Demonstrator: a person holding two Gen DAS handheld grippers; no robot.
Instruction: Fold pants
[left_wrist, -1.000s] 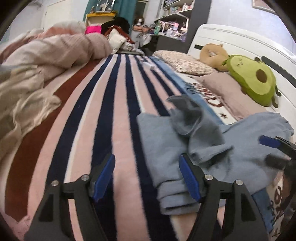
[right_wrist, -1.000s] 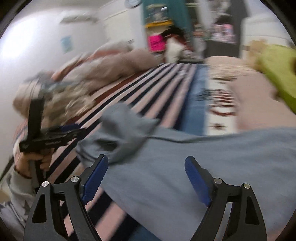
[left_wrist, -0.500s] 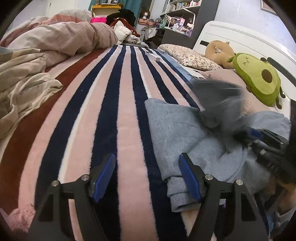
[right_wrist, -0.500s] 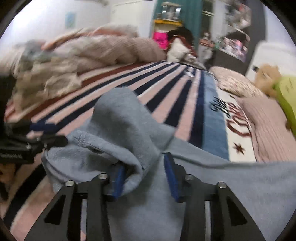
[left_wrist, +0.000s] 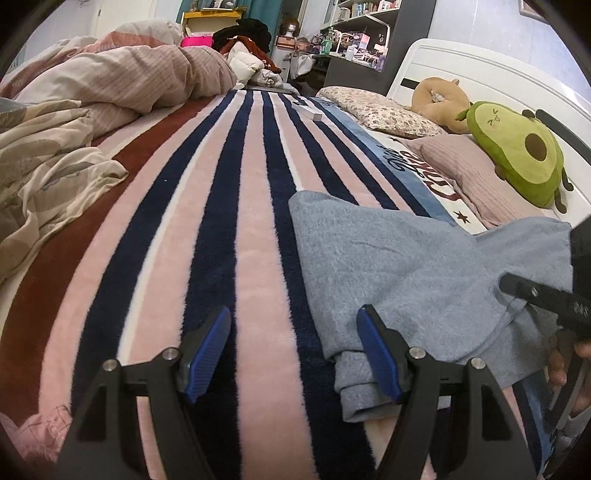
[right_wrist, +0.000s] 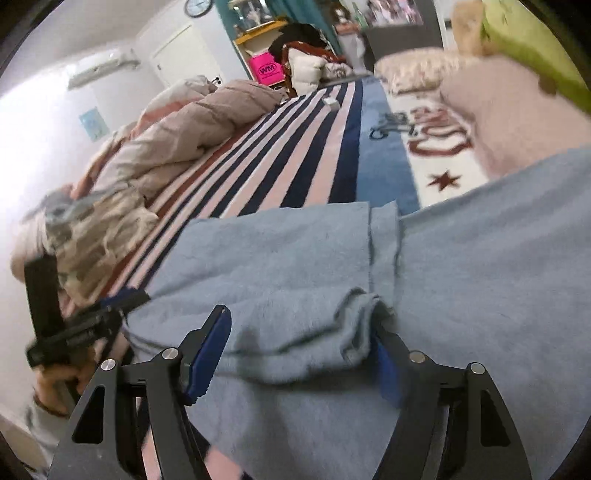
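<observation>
The light blue-grey pants (left_wrist: 399, 266) lie folded over on the striped blanket (left_wrist: 221, 206), to the right in the left wrist view. My left gripper (left_wrist: 293, 350) is open and empty, low over the blanket beside the pants' near hem. In the right wrist view the pants (right_wrist: 295, 266) fill the foreground. My right gripper (right_wrist: 299, 354) is open right over them, with a loose fold of cloth lying between its fingers. The left gripper shows at the left of the right wrist view (right_wrist: 110, 314).
A rumpled duvet (left_wrist: 92, 85) is heaped along the left of the bed. Pillows (left_wrist: 380, 110) and an avocado plush (left_wrist: 517, 151) lie by the white headboard on the right. A small white box (left_wrist: 312, 114) sits far up the blanket. Shelves and clutter stand beyond the bed.
My right gripper shut on a raised pant part, carried it across, and has now opened, leaving the cloth laid flat. My left gripper stayed open and shifted slightly.
</observation>
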